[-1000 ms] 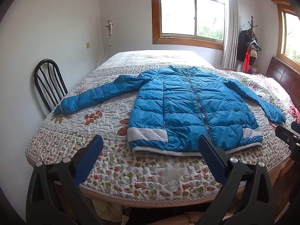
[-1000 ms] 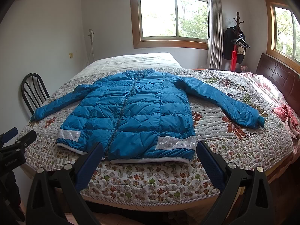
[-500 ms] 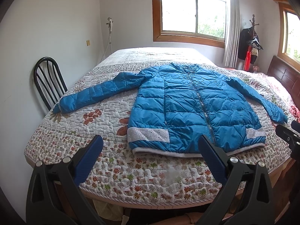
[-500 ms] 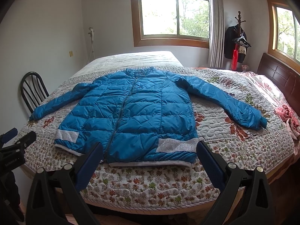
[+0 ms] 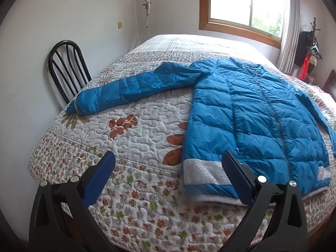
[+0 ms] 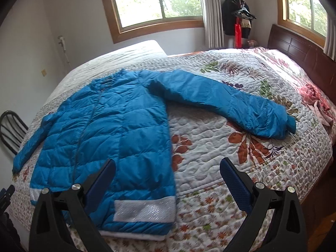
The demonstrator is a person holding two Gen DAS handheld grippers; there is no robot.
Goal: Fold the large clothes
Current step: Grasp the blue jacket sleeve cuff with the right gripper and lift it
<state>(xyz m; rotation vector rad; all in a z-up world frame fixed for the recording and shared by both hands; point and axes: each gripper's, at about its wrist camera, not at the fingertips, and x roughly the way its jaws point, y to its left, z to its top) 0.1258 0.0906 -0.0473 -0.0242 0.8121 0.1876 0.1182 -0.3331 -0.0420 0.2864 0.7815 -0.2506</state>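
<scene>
My left gripper [image 5: 168, 168] hangs with its jaws spread wide and nothing between them. The jacket [image 5: 252, 113] lies flat on the bed [image 5: 147, 130], zipped, ahead and to the right of this gripper; the hem corner sits just beyond my right finger. One sleeve [image 5: 130, 90] stretches out ahead to the left, toward a chair [image 5: 67, 71] by the wall.

My right gripper [image 6: 168, 168] is likewise wide apart and holding nothing. From here the jacket [image 6: 109, 130] lies ahead and left, its hem near my left finger. Only this view shows the other sleeve [image 6: 231, 103] ahead to the right, a headboard [image 6: 304, 50] and crumpled pink cloth [image 6: 315, 96] beyond.
</scene>
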